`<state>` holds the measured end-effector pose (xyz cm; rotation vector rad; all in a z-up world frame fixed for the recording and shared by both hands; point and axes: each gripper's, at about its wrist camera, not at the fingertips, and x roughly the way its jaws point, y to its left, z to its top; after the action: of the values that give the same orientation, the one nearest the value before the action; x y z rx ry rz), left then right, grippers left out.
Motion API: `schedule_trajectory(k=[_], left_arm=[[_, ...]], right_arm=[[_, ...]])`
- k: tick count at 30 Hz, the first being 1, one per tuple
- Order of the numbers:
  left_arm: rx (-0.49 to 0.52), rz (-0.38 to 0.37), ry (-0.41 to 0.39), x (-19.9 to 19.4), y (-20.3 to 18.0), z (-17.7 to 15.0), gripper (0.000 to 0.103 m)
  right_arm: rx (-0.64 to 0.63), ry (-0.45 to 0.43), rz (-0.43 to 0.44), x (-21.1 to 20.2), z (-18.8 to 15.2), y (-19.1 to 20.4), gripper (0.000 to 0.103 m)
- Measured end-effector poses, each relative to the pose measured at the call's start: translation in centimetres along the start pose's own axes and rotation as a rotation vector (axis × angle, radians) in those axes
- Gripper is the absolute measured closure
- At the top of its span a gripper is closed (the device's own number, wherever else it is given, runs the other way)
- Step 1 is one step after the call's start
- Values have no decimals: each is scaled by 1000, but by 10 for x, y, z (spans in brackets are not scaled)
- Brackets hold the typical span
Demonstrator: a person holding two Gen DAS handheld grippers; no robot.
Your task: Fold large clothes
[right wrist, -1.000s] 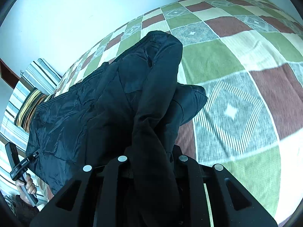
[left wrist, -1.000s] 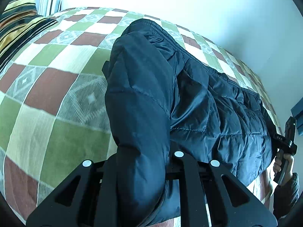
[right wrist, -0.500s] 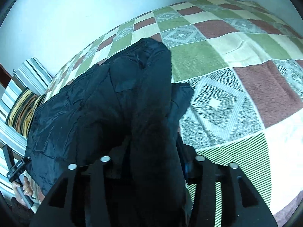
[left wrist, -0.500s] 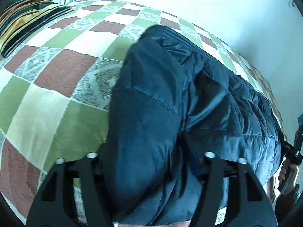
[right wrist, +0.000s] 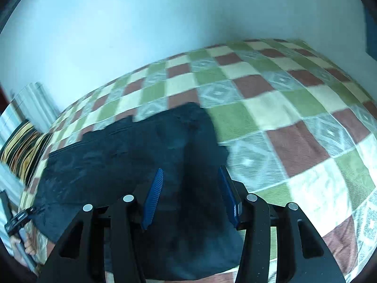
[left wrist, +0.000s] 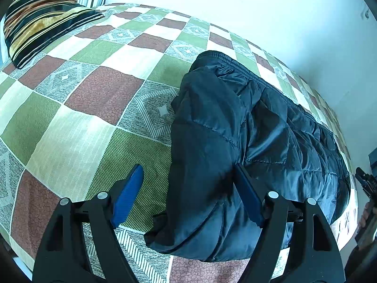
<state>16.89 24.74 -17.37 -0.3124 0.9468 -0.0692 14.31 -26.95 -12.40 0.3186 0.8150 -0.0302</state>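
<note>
We've just released both sleeves: left gripper (left wrist: 188, 195) jaws opening, right gripper (right wrist: 190, 195) agape, puffer jacket (left wrist: 247, 141) lies folded near the bed's (left wrist: 70, 118) front edge.

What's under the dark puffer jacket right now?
The puffer jacket lies on the checked bedspread, which shows all round it. Whatever lies beneath its folded layers is covered.
</note>
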Motion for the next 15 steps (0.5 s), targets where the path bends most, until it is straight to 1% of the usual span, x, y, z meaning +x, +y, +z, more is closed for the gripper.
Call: schedule_trajectory(k=[7, 11, 15], left_arm=[[31, 29, 4, 4, -9, 0, 25], [41, 46, -4, 4, -10, 3, 25], [53, 67, -10, 3, -10, 7, 24]], right_arm=[[-149, 94, 78, 28, -21, 80, 55], [-210, 94, 91, 37, -24, 116, 55], [-262, 96, 76, 49, -29, 144, 55]])
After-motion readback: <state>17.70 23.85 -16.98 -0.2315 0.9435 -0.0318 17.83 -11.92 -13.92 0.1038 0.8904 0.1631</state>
